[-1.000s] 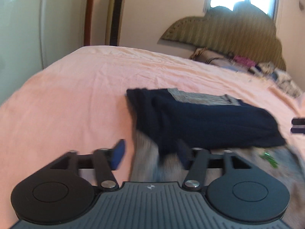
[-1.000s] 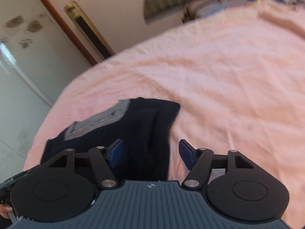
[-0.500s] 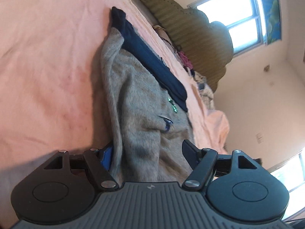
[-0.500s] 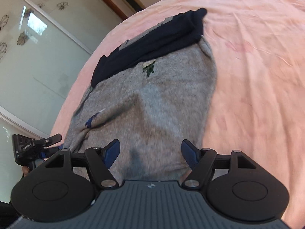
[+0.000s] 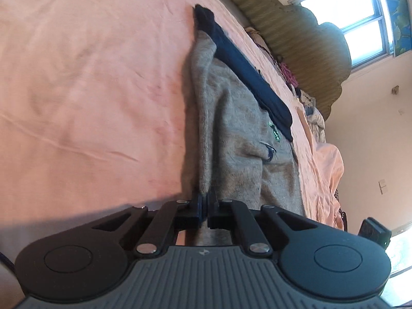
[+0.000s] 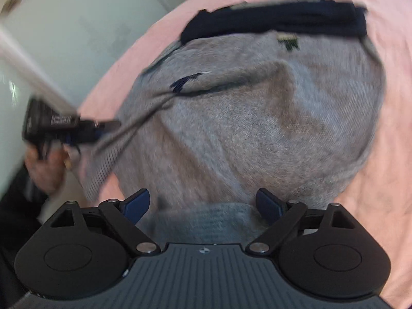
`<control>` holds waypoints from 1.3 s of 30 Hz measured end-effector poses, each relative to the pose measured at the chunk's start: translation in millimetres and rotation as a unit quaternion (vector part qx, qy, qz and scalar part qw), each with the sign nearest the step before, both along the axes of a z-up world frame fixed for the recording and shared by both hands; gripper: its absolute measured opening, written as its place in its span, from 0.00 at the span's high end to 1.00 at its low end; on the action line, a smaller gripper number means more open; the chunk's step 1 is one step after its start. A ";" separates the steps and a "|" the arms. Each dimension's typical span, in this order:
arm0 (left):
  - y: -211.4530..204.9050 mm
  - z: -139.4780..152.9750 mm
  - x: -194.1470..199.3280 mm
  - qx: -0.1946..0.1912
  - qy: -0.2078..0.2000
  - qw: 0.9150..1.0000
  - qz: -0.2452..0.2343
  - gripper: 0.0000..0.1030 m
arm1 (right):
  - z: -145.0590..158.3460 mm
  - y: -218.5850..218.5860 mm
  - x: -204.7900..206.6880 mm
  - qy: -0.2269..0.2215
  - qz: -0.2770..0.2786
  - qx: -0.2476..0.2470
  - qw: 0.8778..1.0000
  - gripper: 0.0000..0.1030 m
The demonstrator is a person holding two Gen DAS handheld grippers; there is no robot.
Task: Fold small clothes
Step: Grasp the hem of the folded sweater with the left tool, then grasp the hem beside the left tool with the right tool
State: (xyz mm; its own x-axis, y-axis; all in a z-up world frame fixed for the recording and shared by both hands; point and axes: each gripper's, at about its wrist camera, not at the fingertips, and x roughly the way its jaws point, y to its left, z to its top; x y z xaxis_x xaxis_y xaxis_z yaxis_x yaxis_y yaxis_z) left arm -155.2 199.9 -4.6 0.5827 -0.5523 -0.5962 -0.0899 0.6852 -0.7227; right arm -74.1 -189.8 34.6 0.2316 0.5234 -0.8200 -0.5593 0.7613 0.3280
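Note:
A grey knit sweater (image 5: pixel 231 128) lies flat on the pink bed sheet (image 5: pixel 90 90), with a dark navy part (image 5: pixel 244 61) folded across its far end. My left gripper (image 5: pixel 204 200) is shut on the sweater's near side edge. In the right wrist view the same sweater (image 6: pixel 244 128) fills the middle, the navy band (image 6: pixel 283 23) at the top. There the left gripper (image 6: pixel 103 128) pinches a corner and pulls it taut. My right gripper (image 6: pixel 203 206) hangs over the near ribbed hem. Its jaws are opening, with cloth lying below and between the fingers, unpressed.
A padded headboard (image 5: pixel 296 38) and a pile of mixed clothes (image 5: pixel 309 103) sit at the bed's far end under a bright window. Pale wardrobe doors (image 6: pixel 64 38) stand beside the bed. A person's hand (image 6: pixel 43 170) holds the left gripper at the bed's edge.
The left gripper has closed on the grey sweater's edge. The right gripper has come nearer to the hem with its fingers spread wider. Both views swung from the navy part to the grey near end.

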 end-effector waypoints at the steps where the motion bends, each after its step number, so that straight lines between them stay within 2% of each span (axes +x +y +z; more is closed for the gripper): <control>1: 1.8 6.4 -3.2 0.028 -0.009 1.000 0.001 0.97 | 2.3 -4.3 -4.2 -0.004 0.001 -0.025 1.000 0.14; 2: 3.2 14.7 -6.8 0.067 -0.019 0.998 0.006 0.97 | 4.7 -11.1 -8.6 -0.006 -0.002 -0.048 0.999 0.14; 3: 6.7 21.1 -9.6 0.088 -0.025 0.996 0.012 0.97 | 6.0 -19.6 -11.8 -0.003 -0.007 -0.063 0.998 0.14; 5: 13.7 29.0 -13.4 0.102 -0.032 0.994 0.005 0.97 | 10.3 -37.2 -14.1 0.004 -0.027 -0.077 0.997 0.14; 6: 13.2 30.5 -14.8 0.110 -0.032 0.993 -0.010 0.97 | 11.3 -47.4 -14.6 0.010 -0.047 -0.079 0.996 0.10; 7: 11.4 28.3 -16.0 0.103 -0.026 0.994 -0.020 0.97 | 13.0 -56.5 -14.4 0.014 -0.065 -0.077 0.995 0.10; 9: 7.5 16.7 -19.4 0.071 -0.006 0.997 -0.032 0.96 | 9.6 -75.7 -15.8 0.020 -0.103 -0.061 0.993 0.10; 11: 5.0 5.5 -28.4 0.032 0.002 0.999 -0.031 0.95 | 3.3 -96.7 -15.1 0.040 -0.152 -0.019 0.987 0.09; 14: 5.3 -10.7 -43.3 -0.063 0.018 0.998 -0.012 0.92 | -3.3 -117.9 -18.8 0.073 -0.210 0.061 0.973 0.06; 17: -1.5 -23.6 -56.1 -0.119 0.033 0.992 -0.006 0.92 | -12.0 -131.6 -15.7 0.118 -0.249 0.148 0.950 0.06; 20: -1.7 -30.4 -66.2 -0.157 0.038 0.987 0.001 0.92 | -21.7 -140.2 -6.1 0.153 -0.276 0.207 0.926 0.06; 22: 1.0 -33.8 -70.5 -0.180 0.039 0.983 0.008 0.81 | -26.7 -137.2 1.0 0.178 -0.279 0.237 0.913 0.06; 23: 2.2 -34.1 -72.1 -0.187 0.038 0.982 0.010 0.78 | -29.3 -132.4 4.6 0.187 -0.276 0.243 0.911 0.06; 25: 3.6 -32.8 -73.3 -0.192 0.031 0.981 0.013 0.69 | -27.8 -121.2 9.2 0.185 -0.266 0.235 0.916 0.06; 26: 1.9 -31.5 -72.5 -0.189 0.031 0.981 0.012 0.68 | -27.2 -117.0 12.1 0.184 -0.261 0.231 0.919 0.06; 31: -1.9 -27.2 -69.3 -0.169 0.025 0.985 0.011 0.69 | -23.0 -103.2 14.2 0.169 -0.241 0.206 0.933 0.07; 33: -6.6 -24.5 -67.7 -0.154 0.025 0.988 0.010 0.69 | -20.8 -100.5 12.6 0.156 -0.235 0.190 0.940 0.17; 37: -28.0 -17.5 -61.6 -0.156 0.013 0.987 -0.028 0.68 | -17.5 -98.8 11.1 0.148 -0.230 0.174 0.946 0.18; 39: -33.1 -18.1 -58.0 -0.141 0.018 0.989 -0.026 0.68 | -16.6 -95.1 10.9 0.142 -0.222 0.164 0.951 0.18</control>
